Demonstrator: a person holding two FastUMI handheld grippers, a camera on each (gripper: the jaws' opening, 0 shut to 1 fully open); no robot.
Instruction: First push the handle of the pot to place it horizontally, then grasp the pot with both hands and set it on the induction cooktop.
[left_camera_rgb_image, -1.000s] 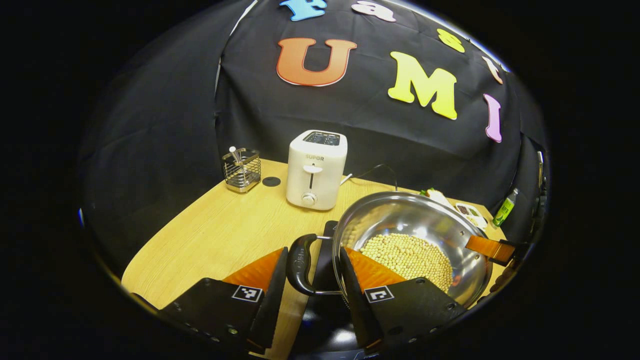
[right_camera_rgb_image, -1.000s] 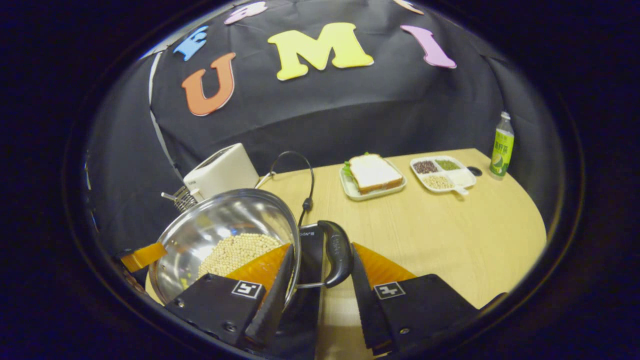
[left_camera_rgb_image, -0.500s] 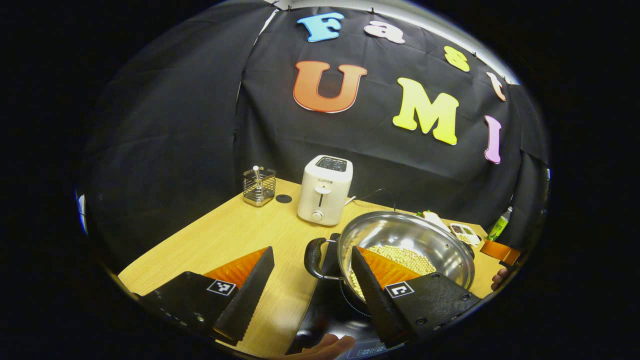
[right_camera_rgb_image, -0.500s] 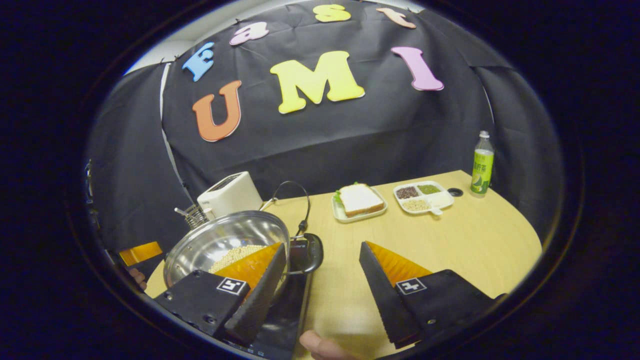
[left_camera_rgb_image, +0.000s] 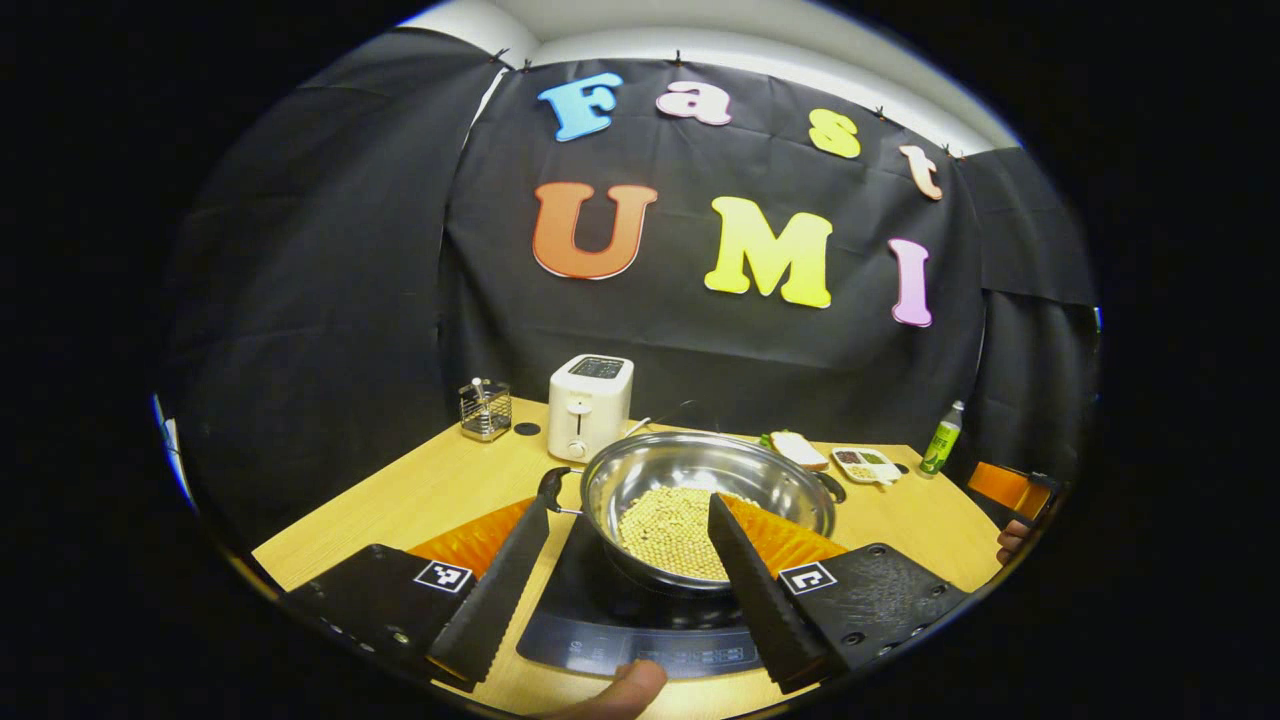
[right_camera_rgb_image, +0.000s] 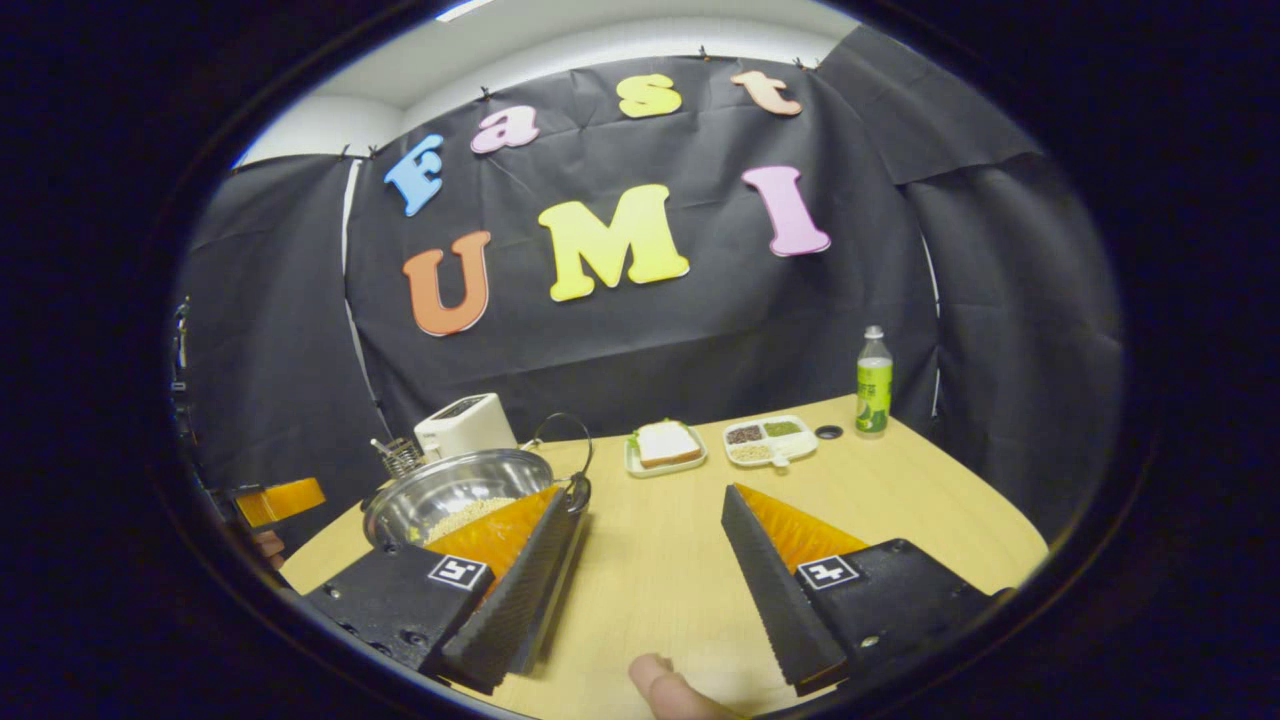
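**Pot seated on cooktop; both hand-held grippers clear and spread wide**

- The pot (left_camera_rgb_image: 705, 500), steel and part filled with pale beans (left_camera_rgb_image: 668, 530), sits on the dark induction cooktop (left_camera_rgb_image: 600, 615) at the near edge of the bench (left_camera_rgb_image: 420, 490). It looks level and square on the glass.
- Left hand-held gripper (left_camera_rgb_image: 620, 585): jaws wide apart, gripping nothing. In the left gripper view the pot lies straight ahead, framed between the two fingers and beyond their tips. No contact seen.
- Right hand-held gripper (right_camera_rgb_image: 645, 570): jaws wide apart, also gripping nothing. In the right gripper view the pot (right_camera_rgb_image: 455, 490) lies ahead and to the left, partly hidden behind the left finger. Bare bench lies between the fingers.
- Handle axis: one black handle (left_camera_rgb_image: 550, 487) juts from the pot's left side, a second (left_camera_rgb_image: 832, 487) from its right. The line through them runs left to right across the bench, roughly horizontal.
- Judgement: the left hand-held gripper faces the pot more squarely and looks the nearer of the two. Both task steps appear done, so any coming move is a retreat straight back, away from the handles.
- Far side of the bench: toaster (left_camera_rgb_image: 590, 405), bottle (right_camera_rgb_image: 873, 380), sandwich plate (right_camera_rgb_image: 665, 447), all well apart from the pot.
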